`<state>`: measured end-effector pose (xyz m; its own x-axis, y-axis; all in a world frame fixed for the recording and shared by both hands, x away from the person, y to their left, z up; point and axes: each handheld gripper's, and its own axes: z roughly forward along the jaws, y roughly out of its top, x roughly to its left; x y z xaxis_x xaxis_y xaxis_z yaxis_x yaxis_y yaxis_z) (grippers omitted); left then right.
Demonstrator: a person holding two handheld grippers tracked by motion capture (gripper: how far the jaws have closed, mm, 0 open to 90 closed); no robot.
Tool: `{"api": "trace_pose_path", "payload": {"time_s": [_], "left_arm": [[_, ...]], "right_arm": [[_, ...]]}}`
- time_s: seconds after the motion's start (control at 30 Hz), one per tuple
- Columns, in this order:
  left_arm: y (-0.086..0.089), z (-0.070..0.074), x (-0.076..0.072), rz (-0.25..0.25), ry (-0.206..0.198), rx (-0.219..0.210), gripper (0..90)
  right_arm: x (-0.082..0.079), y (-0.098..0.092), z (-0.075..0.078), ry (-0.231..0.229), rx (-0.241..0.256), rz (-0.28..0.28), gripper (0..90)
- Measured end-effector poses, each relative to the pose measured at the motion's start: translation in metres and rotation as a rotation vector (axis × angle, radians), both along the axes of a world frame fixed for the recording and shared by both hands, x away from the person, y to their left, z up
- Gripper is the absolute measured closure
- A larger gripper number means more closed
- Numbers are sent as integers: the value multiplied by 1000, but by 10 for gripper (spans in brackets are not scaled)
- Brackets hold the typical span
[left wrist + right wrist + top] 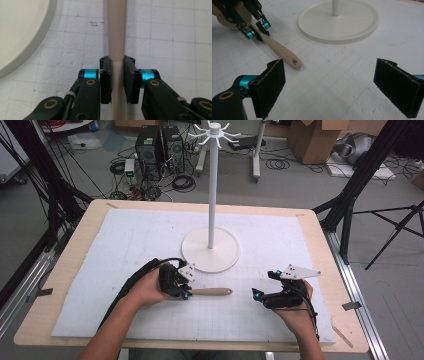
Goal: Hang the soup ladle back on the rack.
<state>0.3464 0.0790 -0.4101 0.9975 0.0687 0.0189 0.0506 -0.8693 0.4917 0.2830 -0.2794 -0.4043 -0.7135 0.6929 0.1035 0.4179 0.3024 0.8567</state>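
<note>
White gridded mat (150,245): wooden handle (212,291) clamped by left gripper (186,294) at 6 o'clock of hook stand (210,251), right gripper (256,295) agape, hanging probably undone.

- The white stand (210,249), with its broad round base and tall upright pole, takes up the middle of the worktop (90,227), just beyond the wooden handle (212,291).
- Between the handle's free end and the right tongs (256,294), a strip of bare white mat (300,240) lies open.
- The mat's left, right and far parts are bare.
- The left tongs (117,72) close off the handle's left end.
</note>
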Motion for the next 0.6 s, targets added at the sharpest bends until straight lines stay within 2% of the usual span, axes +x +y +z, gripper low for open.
{"api": "trace_pose_path", "payload": {"time_s": [0.27, 0.33, 0.53, 0.6], "left_arm": [[19, 19, 1, 42, 15, -105, 775], [23, 24, 1, 48, 11, -120, 775], [37, 38, -1, 63, 1, -214, 776], [42, 43, -2, 62, -6, -232, 777]], "right_arm": [[0, 1, 0, 7, 2, 2, 95], [0, 1, -1, 1, -3, 6, 95], [0, 2, -1, 1, -2, 4, 95], [0, 2, -1, 7, 0, 8, 95]]}}
